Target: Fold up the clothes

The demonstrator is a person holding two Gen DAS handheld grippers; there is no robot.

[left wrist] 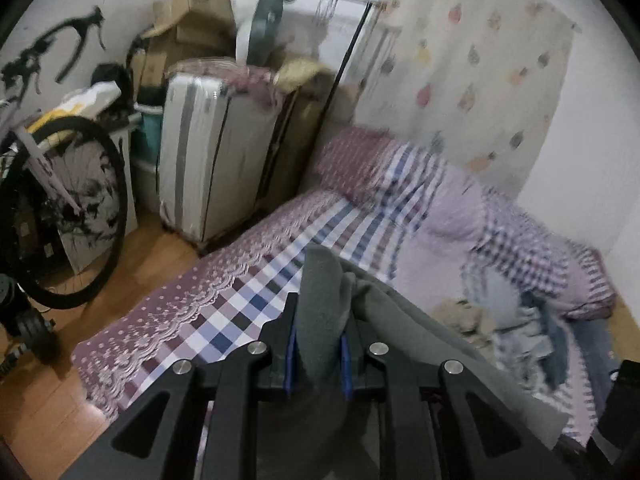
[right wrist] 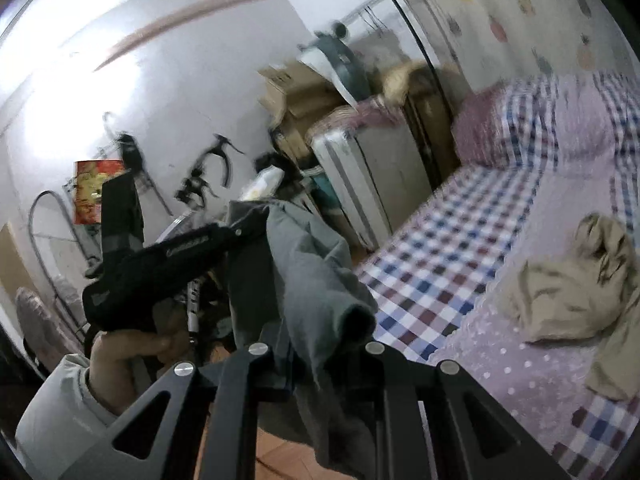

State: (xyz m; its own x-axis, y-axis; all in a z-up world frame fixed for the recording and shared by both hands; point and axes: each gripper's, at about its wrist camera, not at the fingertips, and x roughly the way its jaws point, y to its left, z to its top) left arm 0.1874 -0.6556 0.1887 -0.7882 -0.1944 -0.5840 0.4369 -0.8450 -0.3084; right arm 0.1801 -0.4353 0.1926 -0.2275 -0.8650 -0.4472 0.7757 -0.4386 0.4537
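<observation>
The left claw (left wrist: 319, 344) is almost closed, and its blue pads (left wrist: 291, 354) press on a fold of the grey garment (left wrist: 320, 304). The cloth rises a little above the fingertips and falls away to the right of this claw, over the bed (left wrist: 240, 300). In the right wrist view the right claw (right wrist: 316, 356) is also nearly closed and grips another part of the same grey garment (right wrist: 308, 264), with a sleeve opening just above its right finger. To the left of the right claw, the left claw (right wrist: 240, 232) shows from the side, carried by a hand (right wrist: 128, 356) in a pale sleeve (right wrist: 56, 404); the garment hangs between the two claws, above the edge of the bed. To the right of the right claw a beige garment (right wrist: 572, 288) lies crumpled on the checked cover. Beyond the left claw stands a white suitcase (left wrist: 212, 152), and a bicycle (left wrist: 60, 200) stands far to its left. Both pictures are blurred.
</observation>
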